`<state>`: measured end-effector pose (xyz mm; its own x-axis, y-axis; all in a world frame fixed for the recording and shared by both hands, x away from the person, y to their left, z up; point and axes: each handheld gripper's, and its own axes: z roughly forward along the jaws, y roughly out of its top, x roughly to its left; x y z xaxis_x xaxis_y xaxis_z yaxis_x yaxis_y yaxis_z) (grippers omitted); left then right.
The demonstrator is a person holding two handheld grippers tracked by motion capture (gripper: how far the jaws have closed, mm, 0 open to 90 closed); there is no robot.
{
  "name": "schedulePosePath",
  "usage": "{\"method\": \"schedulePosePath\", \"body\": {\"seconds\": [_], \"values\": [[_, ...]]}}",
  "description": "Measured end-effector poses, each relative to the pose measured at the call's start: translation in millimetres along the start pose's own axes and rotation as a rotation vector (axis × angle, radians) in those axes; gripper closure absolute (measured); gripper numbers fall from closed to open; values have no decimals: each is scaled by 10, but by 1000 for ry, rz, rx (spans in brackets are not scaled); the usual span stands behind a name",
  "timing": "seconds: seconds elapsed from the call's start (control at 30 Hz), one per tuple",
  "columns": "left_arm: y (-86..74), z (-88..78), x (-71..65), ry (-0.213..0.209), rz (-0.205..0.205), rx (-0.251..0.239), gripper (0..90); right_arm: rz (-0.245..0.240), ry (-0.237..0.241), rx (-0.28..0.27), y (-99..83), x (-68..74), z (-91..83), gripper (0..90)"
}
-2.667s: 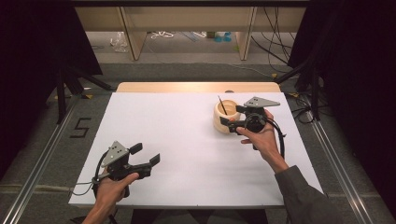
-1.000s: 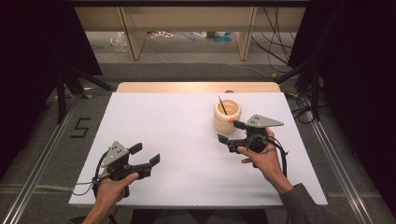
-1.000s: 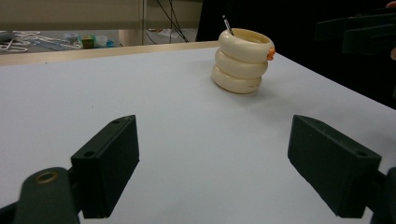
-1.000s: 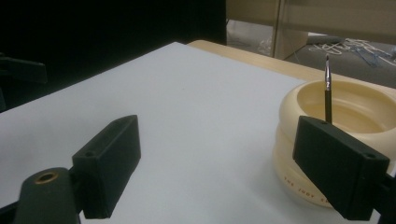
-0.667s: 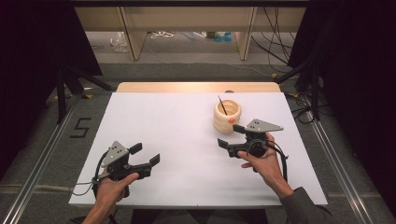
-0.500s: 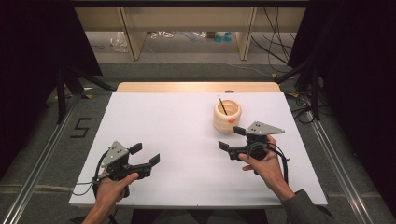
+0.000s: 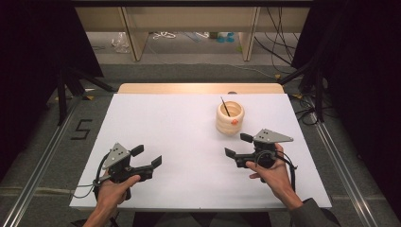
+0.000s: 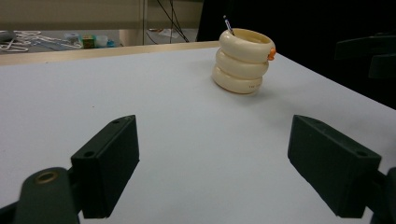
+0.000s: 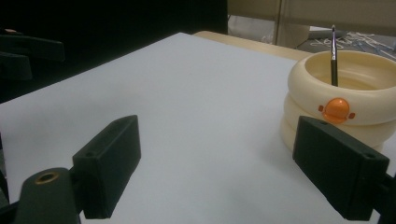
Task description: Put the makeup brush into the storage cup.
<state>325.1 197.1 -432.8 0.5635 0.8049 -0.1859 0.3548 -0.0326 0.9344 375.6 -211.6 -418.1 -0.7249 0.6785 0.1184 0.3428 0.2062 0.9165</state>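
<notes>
Left tool (image 7: 146,156) and right tool (image 7: 239,145) both released, empty, near cream ringed holder (image 7: 230,117) on table (image 7: 179,127).

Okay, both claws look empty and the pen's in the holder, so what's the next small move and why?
Probably lay both claws on the table. The pen stands inside the cream holder, and the right claw sits open and empty short of it, nearer the person. The left claw is open too, over bare table. Nothing else shows on the table.
</notes>
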Motion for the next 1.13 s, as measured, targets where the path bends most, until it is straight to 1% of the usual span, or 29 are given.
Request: {"method": "schedulePosePath", "body": {"seconds": [0.03,0.07,0.1,0.17,0.2,0.23,0.3,0.33,0.37,0.4,0.5,0.6,0.63,0.77,0.8,0.9,1.0,1.03,1.1,1.13], "values": [[0,0,-1,-1,1,0,159,4,6,-8,-19,1,-4,161],[0,1,-2,-2,1,-1,159,3,2,4,-24,3,-21,161],[0,1,-1,-1,1,0,159,3,2,4,-24,3,-21,161],[0,0,-2,-1,0,-1,159,5,-3,-5,-39,9,-34,161],[1,-2,-1,-1,0,-1,159,8,3,-9,-54,19,-43,161],[1,-1,-1,-1,1,0,159,5,-3,4,-55,24,-59,161],[0,0,-1,0,1,0,159,3,6,-3,-67,28,-68,161],[-1,3,-3,-1,0,-1,159,6,0,8,-71,31,-86,161],[-2,4,-5,-1,0,-1,159,6,0,8,-71,31,-86,161],[-1,1,-5,0,1,-1,159,9,5,-10,-91,37,-87,161],[-2,3,-3,1,1,-1,159,9,2,4,-107,49,-118,161],[-1,2,-8,-1,2,-2,159,10,4,4,-116,54,-128,161],[-1,3,-8,-2,1,-2,159,14,10,-9,-130,62,-127,161],[-2,4,-6,-1,1,-1,159,18,12,-1,-136,64,-132,161],[-1,4,-5,0,2,0,159,10,5,8,-136,54,-134,160],[-1,4,-8,-1,1,-1,159,15,-2,11,-141,46,-134,161],[-1,5,-7,0,2,0,159,9,-1,7,-143,46,-128,161],[-1,5,-7,0,3,0,159,6,-10,-1,-143,48,-128,161],[0,5,-7,0,3,0,159,14,-1,-4,-145,48,-122,161],[1,5,-6,0,2,0,159,13,3,13,-141,45,-132,161]]}}
